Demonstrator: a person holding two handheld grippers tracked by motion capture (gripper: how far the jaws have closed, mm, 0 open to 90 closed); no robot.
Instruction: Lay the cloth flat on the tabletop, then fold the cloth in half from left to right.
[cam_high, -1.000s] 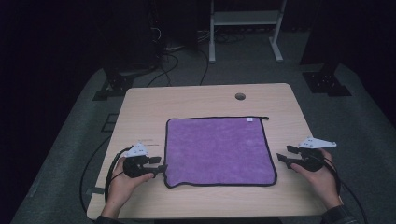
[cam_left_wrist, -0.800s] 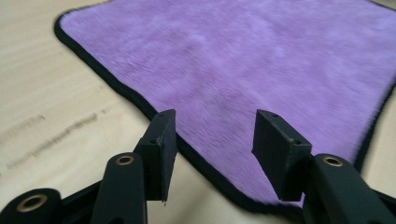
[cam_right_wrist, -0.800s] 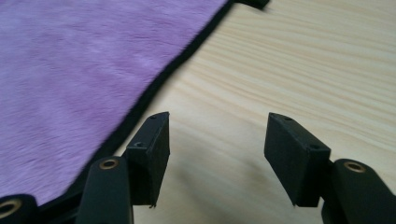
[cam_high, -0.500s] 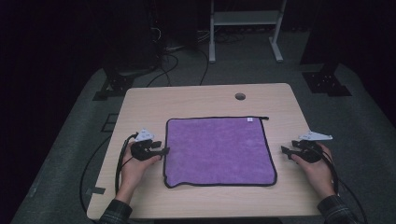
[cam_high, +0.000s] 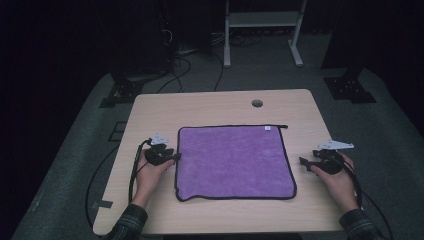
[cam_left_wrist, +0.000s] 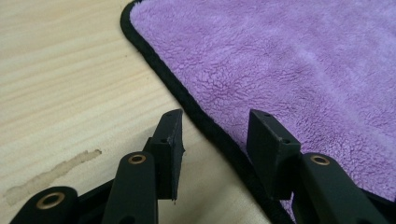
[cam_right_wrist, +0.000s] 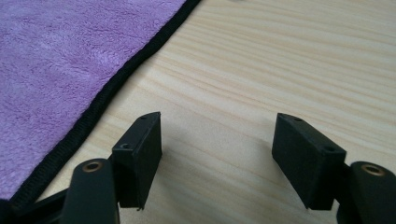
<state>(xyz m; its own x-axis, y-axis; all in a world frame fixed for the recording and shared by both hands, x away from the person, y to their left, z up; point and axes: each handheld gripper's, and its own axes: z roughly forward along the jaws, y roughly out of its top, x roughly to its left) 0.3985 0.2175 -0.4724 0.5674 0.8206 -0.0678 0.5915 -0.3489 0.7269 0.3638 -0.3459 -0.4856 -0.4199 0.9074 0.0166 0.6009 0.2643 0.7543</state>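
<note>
Purple cloth (cam_high: 234, 161) lies flat, centre of the high view, on the pale wood desk (cam_high: 215, 107), black hem all round. Both my hands sit low at its two sides.

Step in hand, as I read it: the approach to the cloth's edges, ahead of a pick-up or fold. No grasp made yet.

Left tool (cam_high: 172, 158) at the cloth's left hem, mid-left of the high view. In the left gripper view (cam_left_wrist: 215, 140) the jaws straddle the black hem (cam_left_wrist: 205, 123): one jaw over bare desk, the other over purple pile. Jaws have just been closing, yet they stand part open; hem lies between them, pads not pressing it. Released, nothing held.

Right tool (cam_high: 306, 163) at right of the high view, just beside the cloth's right hem, not on it. In the right gripper view (cam_right_wrist: 217, 140) both jaws stand wide over bare wood; the hem (cam_right_wrist: 93, 112) runs at the left of that frame, outside the jaws. They have just been opening. Released, holding nothing.

Next move, my guess: left tool needs to drop and pinch the hem. Right tool must slide toward the hem first, then close.
</note>
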